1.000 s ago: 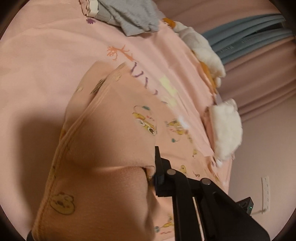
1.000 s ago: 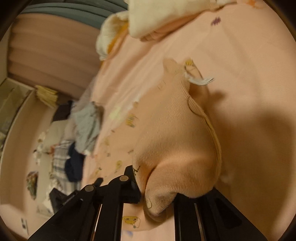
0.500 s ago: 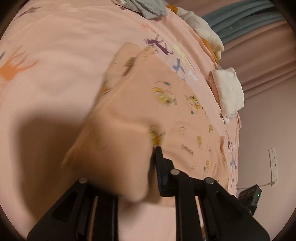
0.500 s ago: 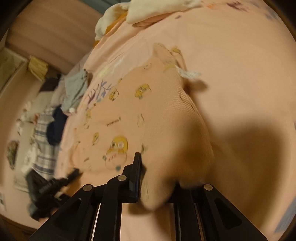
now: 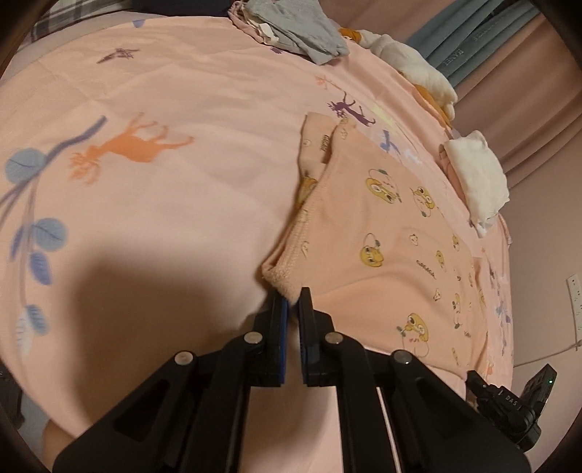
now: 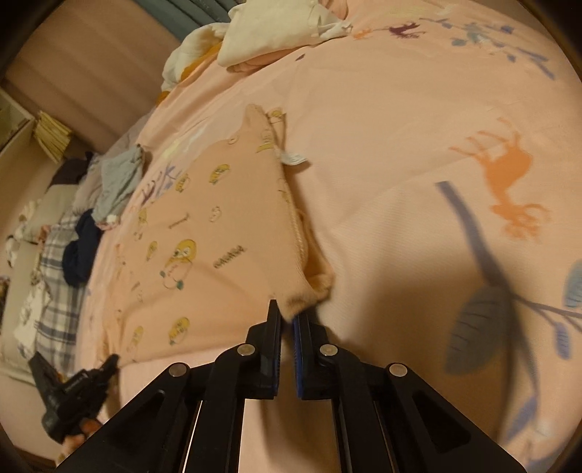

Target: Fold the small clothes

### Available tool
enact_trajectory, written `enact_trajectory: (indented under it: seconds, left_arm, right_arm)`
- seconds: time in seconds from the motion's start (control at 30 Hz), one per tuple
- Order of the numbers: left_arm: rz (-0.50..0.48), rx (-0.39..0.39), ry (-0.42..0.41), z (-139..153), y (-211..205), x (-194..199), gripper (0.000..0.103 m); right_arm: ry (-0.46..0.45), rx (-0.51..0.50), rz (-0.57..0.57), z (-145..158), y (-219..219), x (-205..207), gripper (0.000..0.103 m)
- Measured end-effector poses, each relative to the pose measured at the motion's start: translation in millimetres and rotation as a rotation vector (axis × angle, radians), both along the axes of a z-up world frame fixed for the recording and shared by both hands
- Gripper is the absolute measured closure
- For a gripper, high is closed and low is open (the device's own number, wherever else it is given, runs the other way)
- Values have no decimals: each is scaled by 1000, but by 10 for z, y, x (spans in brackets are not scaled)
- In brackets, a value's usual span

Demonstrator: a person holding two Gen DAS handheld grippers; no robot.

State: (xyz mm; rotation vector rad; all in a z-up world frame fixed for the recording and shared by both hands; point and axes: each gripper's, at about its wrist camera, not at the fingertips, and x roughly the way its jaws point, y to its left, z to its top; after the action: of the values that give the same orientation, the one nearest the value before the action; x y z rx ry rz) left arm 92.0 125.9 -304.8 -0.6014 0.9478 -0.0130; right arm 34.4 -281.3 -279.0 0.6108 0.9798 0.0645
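A small peach garment (image 5: 382, 225) printed with yellow cartoon figures lies spread flat on the pink bed sheet (image 5: 182, 203). My left gripper (image 5: 294, 296) is at its near left corner, jaws closing, and the hem corner is pinched between the tips. In the right wrist view the same garment (image 6: 218, 218) stretches away to the left. My right gripper (image 6: 289, 313) is closing on its near right corner, with the fuzzy cloth edge caught between the pads. A white label (image 6: 294, 158) sticks out at the garment's far edge.
Grey clothes (image 5: 302, 32) are heaped at the far side of the bed. Folded white cloths (image 5: 476, 174) and a cream pile (image 5: 411, 65) sit along the right edge by the curtains. Plaid and dark clothes (image 6: 69, 251) lie off the bed's left side. A black device (image 6: 72, 393) shows low left.
The garment hung bunched from both grippers; now it is drawn out and laid flat on the sheet. Both grippers have pulled back and hold only its near corners, jaws narrower.
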Motion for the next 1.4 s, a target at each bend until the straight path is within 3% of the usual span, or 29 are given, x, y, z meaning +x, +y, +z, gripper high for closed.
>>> enact_trajectory:
  seconds: [0.1,0.2,0.33,0.43,0.53,0.63,0.8,0.87,0.9,0.97,1.07,1.13,1.23,1.3,1.4]
  left_arm:
    - [0,73,2,153,11,-58,98]
    - [2,127,-71,385,11,-144,100]
    - [-59,73,-175,615,-158,-91,87]
    - [-101,66,-212,643,-415,138,80]
    - [-128,71,-154,537,-644,498,82]
    - [-142,-6,-117,409,-788,882,82]
    - [-86,50,-42,185,-804,1523,83]
    - [-59,68,-41,151,-673,1590,101]
    - [-41,100,-30,138,-583,1622,99]
    - [-7,178,-12,104,-425,1650,100]
    - [-2,161,3,94,-185,1598,100]
    - [15,136,4,189,-58,1461,100]
    - [40,219,-9,363,37,1170,98]
    - [36,213,-23,422,94,999,94]
    - [43,135,-20,455,206,668,75]
  right_arm:
    - [49,-75,-34,81,-85,-73,100]
    - [44,-194,-96,266,-227,-201,100]
    - [-27,-125,-95,460,-327,-210,100]
    - [-65,-103,-43,535,-184,5,100]
    - [-69,-120,40,537,51,377,100]
    - [-44,-196,95,525,237,772,100]
    - [-38,-325,165,418,369,1480,100]
    - [29,-412,149,262,329,1725,100]
    - [54,-434,138,212,294,1814,100]
    - [47,-394,125,128,135,1885,102]
    - [20,-284,109,110,-115,1819,103]
    - [40,-332,54,142,-216,1713,103]
    - [74,-430,0,230,-328,1496,103]
    - [69,-364,-7,316,-435,1324,103]
    - [43,-261,-15,468,-492,999,103]
